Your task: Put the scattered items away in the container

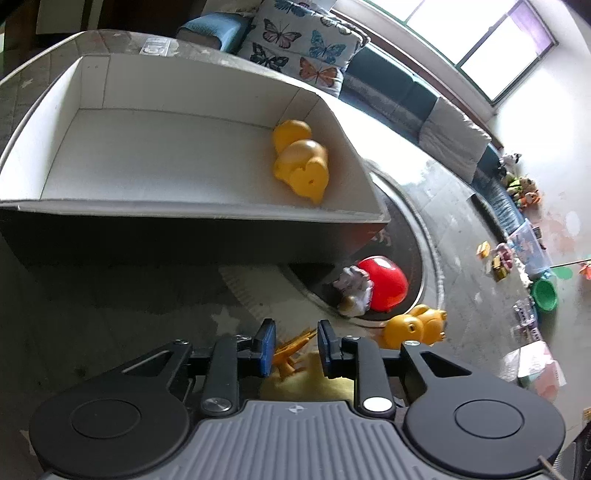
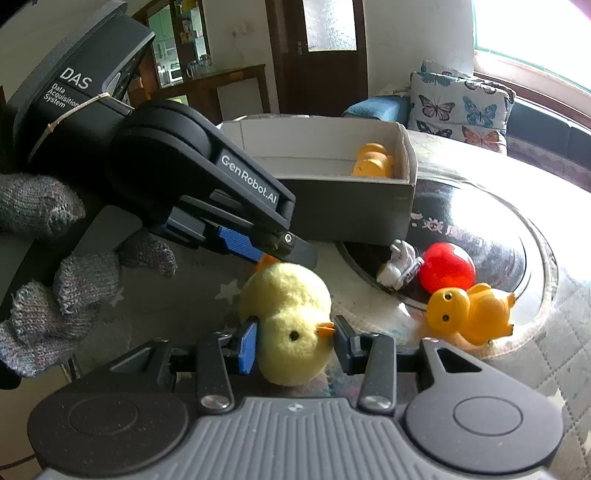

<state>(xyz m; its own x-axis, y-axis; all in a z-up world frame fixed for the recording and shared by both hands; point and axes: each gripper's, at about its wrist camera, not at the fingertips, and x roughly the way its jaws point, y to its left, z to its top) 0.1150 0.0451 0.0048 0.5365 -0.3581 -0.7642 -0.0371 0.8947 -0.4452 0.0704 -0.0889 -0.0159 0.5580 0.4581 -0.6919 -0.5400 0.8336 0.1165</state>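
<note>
Plush chick (image 2: pixel 291 325) is pinched at both ends, feet by the left hand-held gripper (image 1: pixel 295 345), head by the right hand-held gripper (image 2: pixel 295 343), presumably for lifting into the box (image 2: pixel 402 206).

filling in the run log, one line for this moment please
left gripper: shut on orange feet of fluffy yellow plush chick | right gripper: shut on its head | grey cardboard box: one yellow rubber duck inside

Daylight is let in through a large window (image 1: pixel 476 33) set in a pale wall (image 1: pixel 546 122), and glare is thrown across the glossy table top (image 2: pixel 491 218). A dark sofa (image 1: pixel 388 88) is lined with a butterfly-print cushion (image 1: pixel 299 40). A dark wooden door (image 2: pixel 325 48) and cabinet (image 2: pixel 221 88) are seen behind.
</note>
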